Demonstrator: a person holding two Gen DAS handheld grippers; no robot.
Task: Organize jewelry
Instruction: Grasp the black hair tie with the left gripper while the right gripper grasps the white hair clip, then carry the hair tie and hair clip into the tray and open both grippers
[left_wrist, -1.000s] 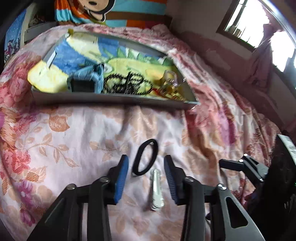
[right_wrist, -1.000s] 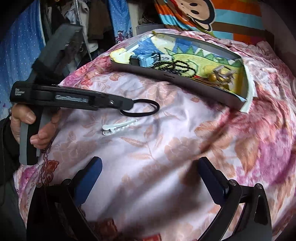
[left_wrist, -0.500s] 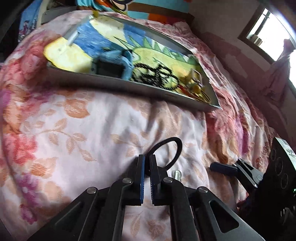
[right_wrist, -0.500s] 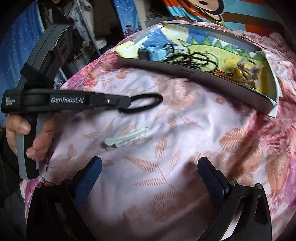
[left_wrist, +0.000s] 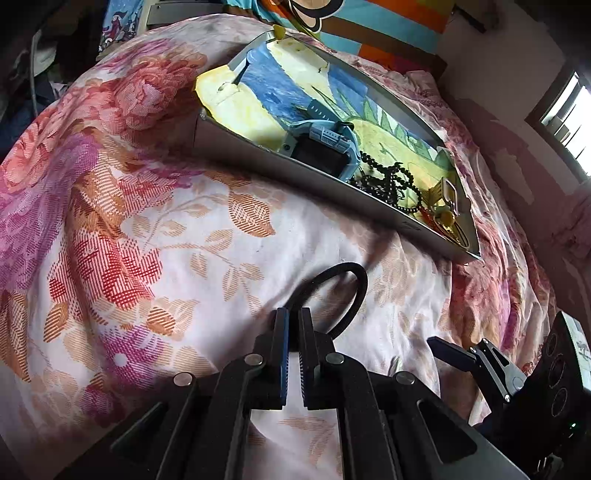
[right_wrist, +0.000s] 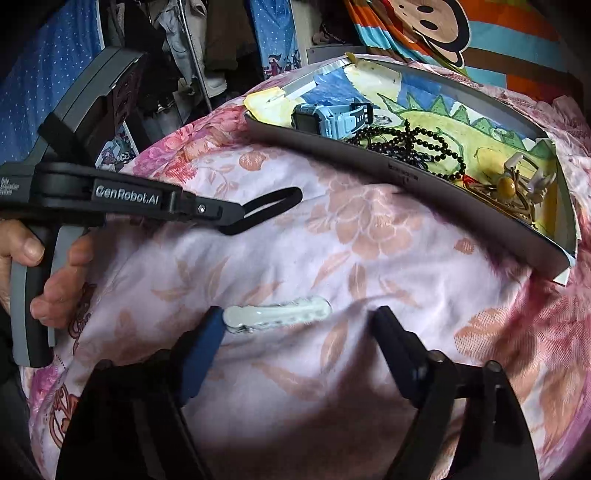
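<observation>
Floral bedding (left_wrist: 155, 236) in pink, red and peach on white covers the work surface; a striped cartoon-monkey textile (right_wrist: 461, 33) and hanging clothes stand behind it.

Left gripper (left_wrist: 291, 321): the 2 blue-padded fingers are pressed together on one end of a black elastic hair-tie loop (left_wrist: 351, 280). The rest of the loop arches forward past the fingertips, over the bedding. In the right wrist view the same loop (right_wrist: 269, 206) projects from the black gripper body, which carries the white lettering "GenRobot.AI". Smaller white text at the rear of that body is too small to read. A hand (right_wrist: 48, 266) grips the grey-and-black handle below it.

Right gripper (right_wrist: 299, 332): the jaws have just been narrowing and stand partly apart. A pale translucent plastic hair clip (right_wrist: 277, 314) lies flat on the bedding between them. Its left end is at or against the left blue pad (right_wrist: 207, 343); contact cannot be confirmed. The right finger stands clear of the clip.

Beyond both grippers, a shallow grey tray (right_wrist: 369, 158) with a blue, yellow and green illustrated lining rests on the bedding. It contains:
1. A light-blue square-faced wristwatch (right_wrist: 332, 118).
2. A black bead necklace (right_wrist: 417, 147).
3. A cluster of gold-coloured pieces and pale clips (right_wrist: 513, 184) at the right end.

Small print on the tray's front wall is illegible.
</observation>
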